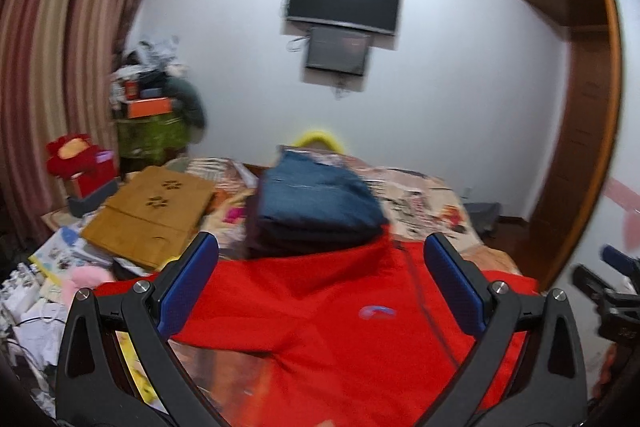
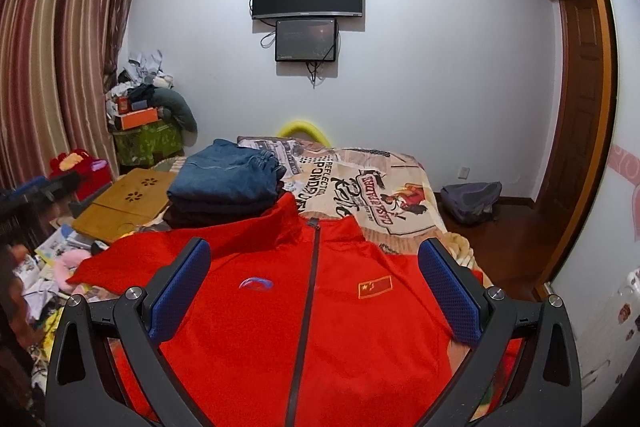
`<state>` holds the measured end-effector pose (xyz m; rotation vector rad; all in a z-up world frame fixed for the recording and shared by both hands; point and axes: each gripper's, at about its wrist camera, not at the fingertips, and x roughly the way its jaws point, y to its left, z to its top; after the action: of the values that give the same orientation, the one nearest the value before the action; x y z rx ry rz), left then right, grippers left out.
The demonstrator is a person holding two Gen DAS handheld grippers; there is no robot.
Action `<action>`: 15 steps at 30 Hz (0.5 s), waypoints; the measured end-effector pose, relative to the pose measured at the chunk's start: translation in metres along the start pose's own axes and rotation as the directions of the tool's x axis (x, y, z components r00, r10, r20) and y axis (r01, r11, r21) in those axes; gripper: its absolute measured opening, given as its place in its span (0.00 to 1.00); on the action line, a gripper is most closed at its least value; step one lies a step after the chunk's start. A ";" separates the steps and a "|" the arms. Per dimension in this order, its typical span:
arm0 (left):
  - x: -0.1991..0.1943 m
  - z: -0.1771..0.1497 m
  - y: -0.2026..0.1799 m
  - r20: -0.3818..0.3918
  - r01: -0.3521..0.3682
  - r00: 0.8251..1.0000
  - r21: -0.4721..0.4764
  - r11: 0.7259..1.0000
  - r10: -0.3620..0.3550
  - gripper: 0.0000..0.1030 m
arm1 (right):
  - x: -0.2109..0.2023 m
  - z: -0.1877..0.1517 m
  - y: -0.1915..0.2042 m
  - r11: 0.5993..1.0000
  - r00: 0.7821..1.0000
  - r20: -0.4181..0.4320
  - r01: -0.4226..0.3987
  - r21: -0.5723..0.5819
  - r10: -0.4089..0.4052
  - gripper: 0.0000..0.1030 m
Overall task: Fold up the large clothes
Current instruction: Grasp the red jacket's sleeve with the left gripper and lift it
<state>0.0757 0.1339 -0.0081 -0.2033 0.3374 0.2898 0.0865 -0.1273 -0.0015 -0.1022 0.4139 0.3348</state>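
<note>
A red zip-up jacket [image 2: 320, 315] lies front up on the bed, collar toward the far end, with a dark zipper down the middle and a small flag patch on the chest. In the left wrist view the same jacket [image 1: 320, 315] fills the lower middle, blurred. My right gripper [image 2: 316, 263] hovers over the chest, open, with nothing between its blue pads. My left gripper [image 1: 322, 259] is open too, above the jacket's left side. The other gripper [image 1: 608, 287] shows at the right edge of the left wrist view.
A stack of folded jeans and dark clothes [image 2: 228, 183] sits just beyond the collar. The bed cover [image 2: 384, 195] is printed with text. A wooden lap table [image 2: 124, 203] and clutter lie left of the bed. A grey backpack [image 2: 472, 199] rests on the floor at right.
</note>
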 end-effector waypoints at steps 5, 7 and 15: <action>0.043 0.005 0.068 -0.068 -0.110 0.992 -0.075 0.991 0.105 1.00 | 0.027 0.005 -0.002 1.000 1.000 -0.026 0.001 -0.019 -0.001 1.00; 0.063 0.000 0.099 -0.101 -0.182 0.980 -0.095 0.979 0.173 1.00 | 0.043 0.005 -0.002 1.000 0.998 -0.056 -0.013 -0.013 0.012 1.00; 0.136 -0.064 0.216 -0.384 -0.343 0.887 -0.179 0.922 0.255 1.00 | 0.103 -0.010 0.001 0.998 0.974 -0.220 -0.064 -0.009 0.060 1.00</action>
<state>0.1122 0.3541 -0.1469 -0.4500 0.6974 0.6088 0.1712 -0.0969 -0.0531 -0.1433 0.6347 0.3903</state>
